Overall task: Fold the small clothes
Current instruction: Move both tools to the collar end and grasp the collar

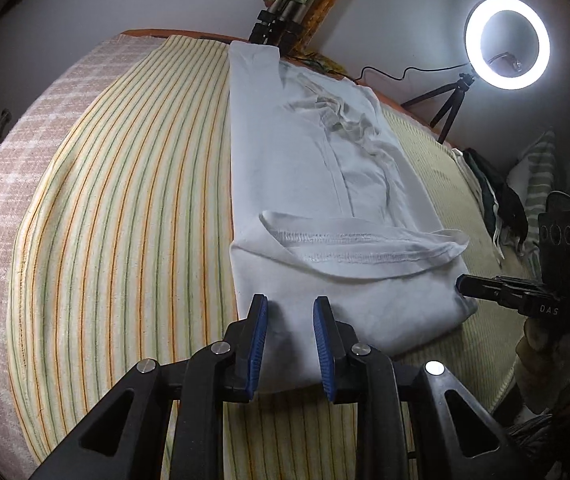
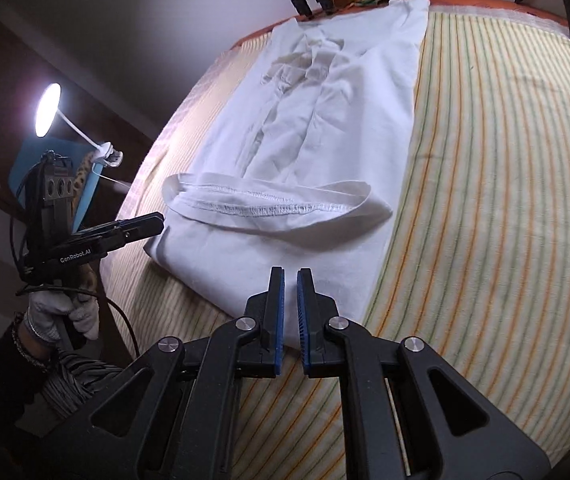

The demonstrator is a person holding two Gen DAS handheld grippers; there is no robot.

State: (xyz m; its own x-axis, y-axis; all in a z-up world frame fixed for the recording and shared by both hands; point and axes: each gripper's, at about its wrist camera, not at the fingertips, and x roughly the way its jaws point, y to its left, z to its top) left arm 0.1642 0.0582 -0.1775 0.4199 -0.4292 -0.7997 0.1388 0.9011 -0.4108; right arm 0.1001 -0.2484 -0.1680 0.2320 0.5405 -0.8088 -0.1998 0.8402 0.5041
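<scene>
A white garment (image 1: 305, 152) lies lengthwise on the striped bed cover (image 1: 133, 184), sides folded in, its hemmed bottom edge (image 1: 365, 250) turned back over itself. It also shows in the right wrist view (image 2: 309, 128). My left gripper (image 1: 290, 308) is open, its blue pads just above the garment's near edge, holding nothing. My right gripper (image 2: 290, 276) has its pads a narrow gap apart over the near edge, with no cloth between them. Each gripper shows in the other's view, the right (image 1: 461, 282) at the garment's right corner, the left (image 2: 159, 222) at its left corner.
A lit ring light (image 1: 507, 42) on a small tripod stands at the far right of the bed. A pile of dark and striped clothes (image 1: 501, 196) lies at the right edge. Tripod legs (image 1: 273, 28) stand beyond the garment's far end. A desk lamp (image 2: 49, 110) glows at left.
</scene>
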